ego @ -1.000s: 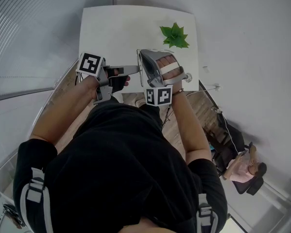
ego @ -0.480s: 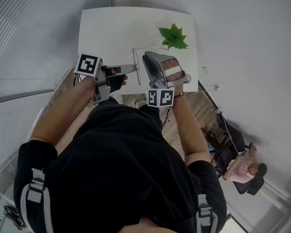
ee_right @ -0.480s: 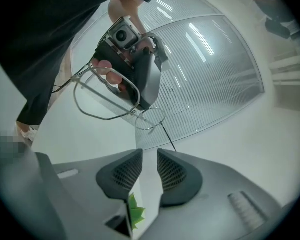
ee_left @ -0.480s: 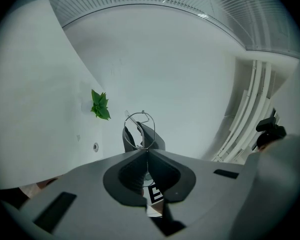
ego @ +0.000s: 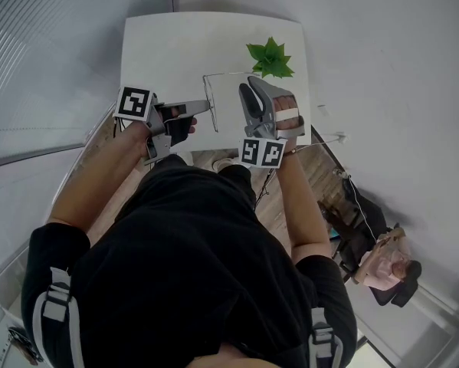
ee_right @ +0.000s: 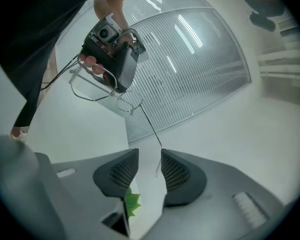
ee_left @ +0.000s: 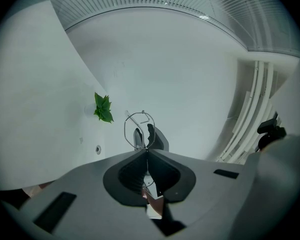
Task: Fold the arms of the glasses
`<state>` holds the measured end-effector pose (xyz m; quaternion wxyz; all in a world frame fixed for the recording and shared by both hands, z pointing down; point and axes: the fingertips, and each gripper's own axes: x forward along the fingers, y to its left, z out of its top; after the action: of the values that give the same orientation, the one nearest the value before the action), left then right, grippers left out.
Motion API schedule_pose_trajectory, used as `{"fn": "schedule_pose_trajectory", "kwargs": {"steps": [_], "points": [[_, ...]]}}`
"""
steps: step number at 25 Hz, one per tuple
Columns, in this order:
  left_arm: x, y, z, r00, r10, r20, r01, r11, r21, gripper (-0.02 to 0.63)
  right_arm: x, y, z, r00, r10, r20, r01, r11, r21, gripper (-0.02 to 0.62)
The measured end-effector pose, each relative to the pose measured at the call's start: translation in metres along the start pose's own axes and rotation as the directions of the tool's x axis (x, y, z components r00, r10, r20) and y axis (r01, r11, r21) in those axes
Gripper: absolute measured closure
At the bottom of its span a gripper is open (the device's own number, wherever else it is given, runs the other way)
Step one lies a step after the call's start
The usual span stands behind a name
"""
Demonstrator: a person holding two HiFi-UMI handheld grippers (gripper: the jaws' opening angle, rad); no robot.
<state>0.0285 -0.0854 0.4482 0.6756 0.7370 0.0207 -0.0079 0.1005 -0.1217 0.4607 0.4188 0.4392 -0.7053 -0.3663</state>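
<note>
Thin wire-frame glasses (ego: 227,73) hang in the air over the white table (ego: 175,44). My left gripper (ego: 207,106) is shut on their frame beside one lens (ee_left: 137,123); in the left gripper view my left gripper (ee_left: 145,152) has the wire running between its closed pads. My right gripper (ego: 249,92) is to the right of the glasses, and its jaws have just been opening. In the right gripper view one glasses arm (ee_right: 150,129) reaches from the lenses (ee_right: 89,89) down between the pads of my right gripper (ee_right: 148,156), and neither pad touches it.
A small green plant (ego: 271,58) stands at the table's far right edge, just beyond my right gripper. A slatted wall (ego: 37,44) runs along the left. A person (ego: 382,263) sits on the floor at the lower right, near a cable (ego: 329,139).
My right gripper has drifted right and slightly up, away from the left one, and its jaws have spread apart, letting go of the glasses arm. The left gripper has stayed put.
</note>
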Motion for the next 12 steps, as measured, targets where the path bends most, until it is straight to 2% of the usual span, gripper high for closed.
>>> {"fn": "schedule_pose_trajectory", "kwargs": {"steps": [6,12], "points": [[-0.001,0.002,-0.002,1.0,0.007,0.001,-0.007,1.0,-0.006,0.592,0.005,-0.006,-0.02,0.997,-0.018,-0.07,0.021,0.999,0.035,0.426],[0.0,0.002,0.0,1.0,0.006,0.001,-0.006,1.0,-0.002,0.592,0.012,-0.008,-0.032,0.995,-0.017,-0.099,0.02,0.999,0.033,0.427]]}}
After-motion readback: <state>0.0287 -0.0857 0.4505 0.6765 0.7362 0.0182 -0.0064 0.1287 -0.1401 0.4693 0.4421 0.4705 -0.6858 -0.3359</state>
